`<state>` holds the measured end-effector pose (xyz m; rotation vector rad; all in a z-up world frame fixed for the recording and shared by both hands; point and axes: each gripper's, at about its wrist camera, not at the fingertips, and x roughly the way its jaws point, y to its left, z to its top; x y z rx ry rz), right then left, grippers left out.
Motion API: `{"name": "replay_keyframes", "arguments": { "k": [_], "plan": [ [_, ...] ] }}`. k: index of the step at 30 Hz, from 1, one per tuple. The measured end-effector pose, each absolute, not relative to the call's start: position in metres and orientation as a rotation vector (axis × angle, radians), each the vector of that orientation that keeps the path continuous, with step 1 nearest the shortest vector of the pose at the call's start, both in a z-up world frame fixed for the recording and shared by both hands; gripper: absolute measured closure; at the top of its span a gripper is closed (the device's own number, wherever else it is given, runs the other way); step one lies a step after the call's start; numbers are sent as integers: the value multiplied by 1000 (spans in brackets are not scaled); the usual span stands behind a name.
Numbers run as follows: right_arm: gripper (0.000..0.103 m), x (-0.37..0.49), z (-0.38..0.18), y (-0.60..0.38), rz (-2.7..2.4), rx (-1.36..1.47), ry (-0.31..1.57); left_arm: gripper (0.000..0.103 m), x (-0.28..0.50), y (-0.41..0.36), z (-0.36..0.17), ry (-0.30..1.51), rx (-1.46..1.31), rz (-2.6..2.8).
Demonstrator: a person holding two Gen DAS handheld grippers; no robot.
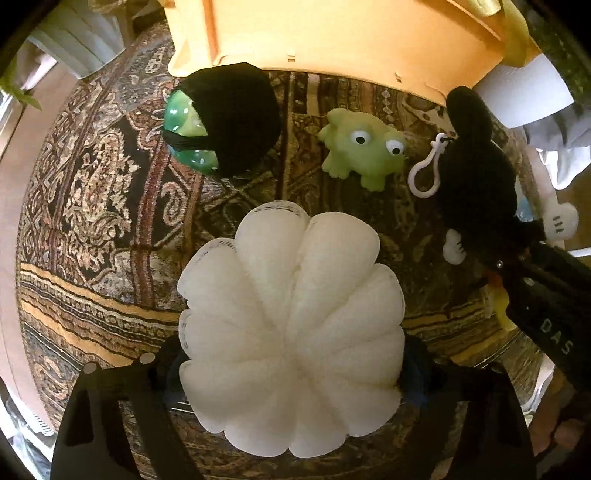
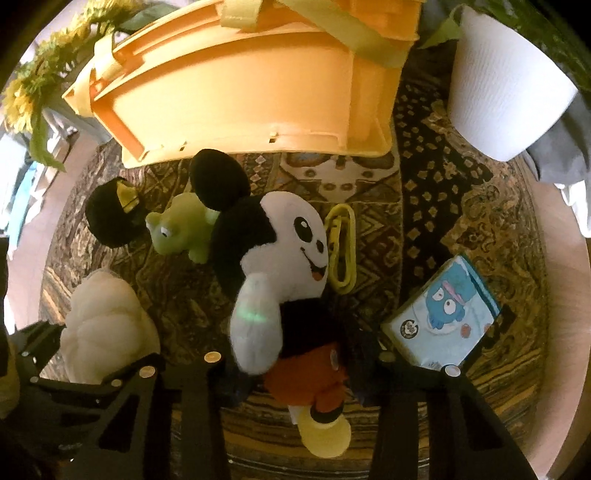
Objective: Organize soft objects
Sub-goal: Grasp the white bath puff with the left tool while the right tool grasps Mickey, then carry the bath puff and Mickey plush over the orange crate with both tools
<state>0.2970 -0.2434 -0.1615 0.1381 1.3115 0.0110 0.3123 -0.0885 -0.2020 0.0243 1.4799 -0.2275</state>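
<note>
A white pumpkin-shaped plush sits on the patterned rug between the fingers of my left gripper, which closes on its sides; it also shows in the right wrist view. A Mickey Mouse plush lies between the fingers of my right gripper, which is shut on its red shorts; from the left wrist view I see its black back. A green frog toy lies beyond, as does a black-and-green round toy. An orange bin stands behind them.
A white keychain clip lies by the Mickey plush. A yellow clip and a blue cartoon box lie on the rug. A white paper roll stands at the back right. Yellow flowers hang at left.
</note>
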Motion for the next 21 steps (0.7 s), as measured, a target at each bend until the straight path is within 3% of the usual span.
{"name": "replay_keyframes", "arguments": {
  "k": [21],
  "plan": [
    [64, 280, -87, -241, 44, 193, 1102, 16, 293, -70, -127, 1243, 38, -252]
  ]
}}
